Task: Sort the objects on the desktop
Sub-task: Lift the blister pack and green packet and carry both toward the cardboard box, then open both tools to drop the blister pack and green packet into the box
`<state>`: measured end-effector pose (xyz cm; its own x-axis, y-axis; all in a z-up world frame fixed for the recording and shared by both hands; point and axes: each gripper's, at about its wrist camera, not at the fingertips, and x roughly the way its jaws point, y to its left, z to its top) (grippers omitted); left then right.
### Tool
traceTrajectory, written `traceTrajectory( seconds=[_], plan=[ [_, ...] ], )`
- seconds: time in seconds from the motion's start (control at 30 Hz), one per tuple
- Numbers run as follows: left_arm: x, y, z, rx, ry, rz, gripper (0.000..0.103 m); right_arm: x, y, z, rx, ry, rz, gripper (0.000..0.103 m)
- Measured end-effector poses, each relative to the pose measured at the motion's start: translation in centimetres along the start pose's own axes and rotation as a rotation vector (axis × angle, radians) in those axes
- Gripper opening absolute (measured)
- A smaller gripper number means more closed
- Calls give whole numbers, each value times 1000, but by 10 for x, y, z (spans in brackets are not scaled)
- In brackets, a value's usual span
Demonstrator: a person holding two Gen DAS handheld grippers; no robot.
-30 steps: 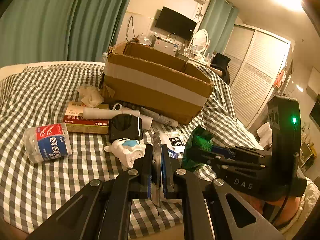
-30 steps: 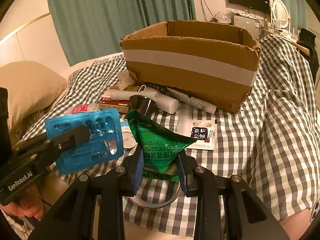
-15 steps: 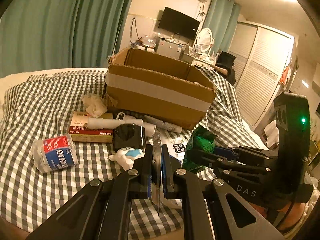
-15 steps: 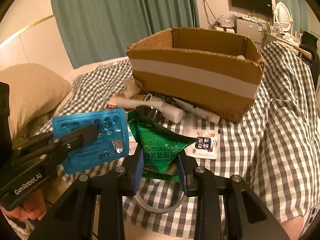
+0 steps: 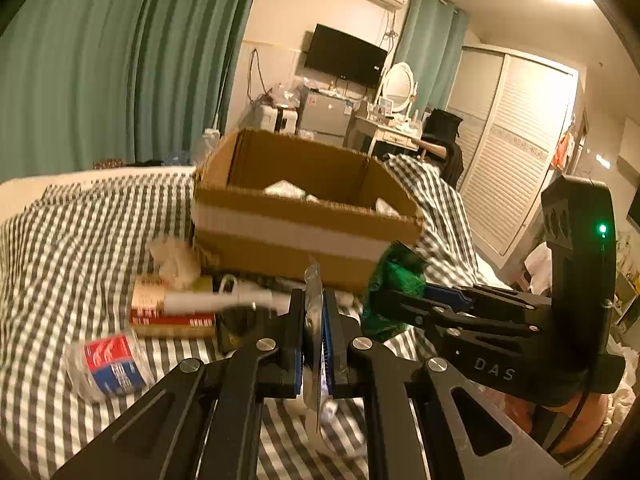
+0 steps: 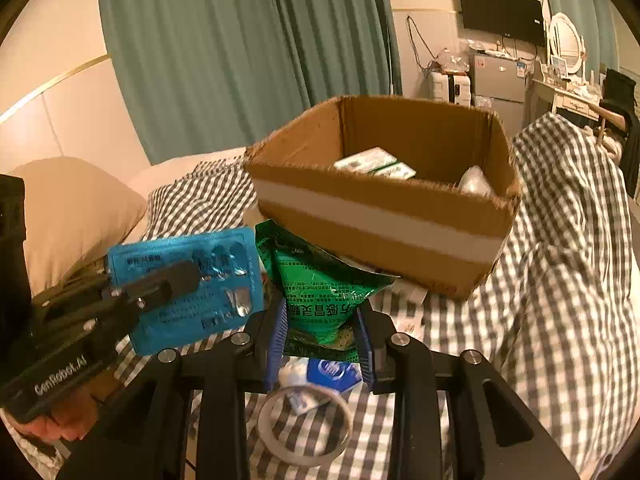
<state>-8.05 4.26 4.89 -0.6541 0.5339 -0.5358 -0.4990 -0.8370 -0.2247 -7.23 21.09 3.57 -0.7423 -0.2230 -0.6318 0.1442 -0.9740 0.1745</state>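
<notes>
Both claws had risen since the earlier frames, so the cardboard box (image 5: 304,216) sat lower and showed its inside. Left wrist view: the left claw (image 5: 316,320) pinched the blue blister pack (image 5: 314,312) edge-on, long axis upright, box ahead. Right wrist view: the right claw (image 6: 320,332) clamped the green sachet (image 6: 320,280), its long axis pointing up toward the box beyond.

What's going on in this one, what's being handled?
A person is clearing clutter off a checked bedspread into a cardboard box. The left gripper is shut on a blue blister pack of pills, and the right gripper is shut on a green sachet. Both are held above the bed, short of the box, which already holds a few items.
</notes>
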Motion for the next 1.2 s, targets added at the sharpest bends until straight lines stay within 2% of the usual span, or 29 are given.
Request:
traceTrajectory(
  seconds=[0.3, 0.53, 0.7, 0.83, 0.87, 0.9, 0.93, 0.97, 1.0, 1.1, 1.2],
  plan=[
    [12, 1, 63, 6, -86, -12, 7, -5, -19, 57, -20, -106, -32, 30],
    [41, 10, 106, -7, -140, -1, 7, 22, -42, 94, 28, -132, -45, 30],
    [76, 23, 115, -32, -105, 31, 8, 46, -62, 102, 86, -118, -65, 30],
    [91, 26, 111, -13, -103, 65, 10, 56, -73, 100, 119, -120, -80, 33],
    [95, 26, 111, -9, -102, 83, 17, 58, -75, 100, 122, -118, -81, 36],
    [97, 26, 110, -10, -93, 90, 35, 58, -76, 100, 127, -118, -83, 41],
    [99, 27, 110, -16, -86, 96, 48, 58, -77, 101, 132, -118, -92, 47],
    [101, 27, 110, -27, -81, 114, 68, 58, -76, 101, 136, -119, -106, 51],
    [101, 28, 109, -41, -89, 124, 71, 55, -76, 101, 138, -125, -115, 53],
    [91, 29, 108, -67, -95, 122, 72, 42, -72, 102, 130, -142, -124, 53],
    [66, 28, 107, -61, -93, 157, 73, 19, -62, 103, 116, -165, -128, 53]
  ],
)
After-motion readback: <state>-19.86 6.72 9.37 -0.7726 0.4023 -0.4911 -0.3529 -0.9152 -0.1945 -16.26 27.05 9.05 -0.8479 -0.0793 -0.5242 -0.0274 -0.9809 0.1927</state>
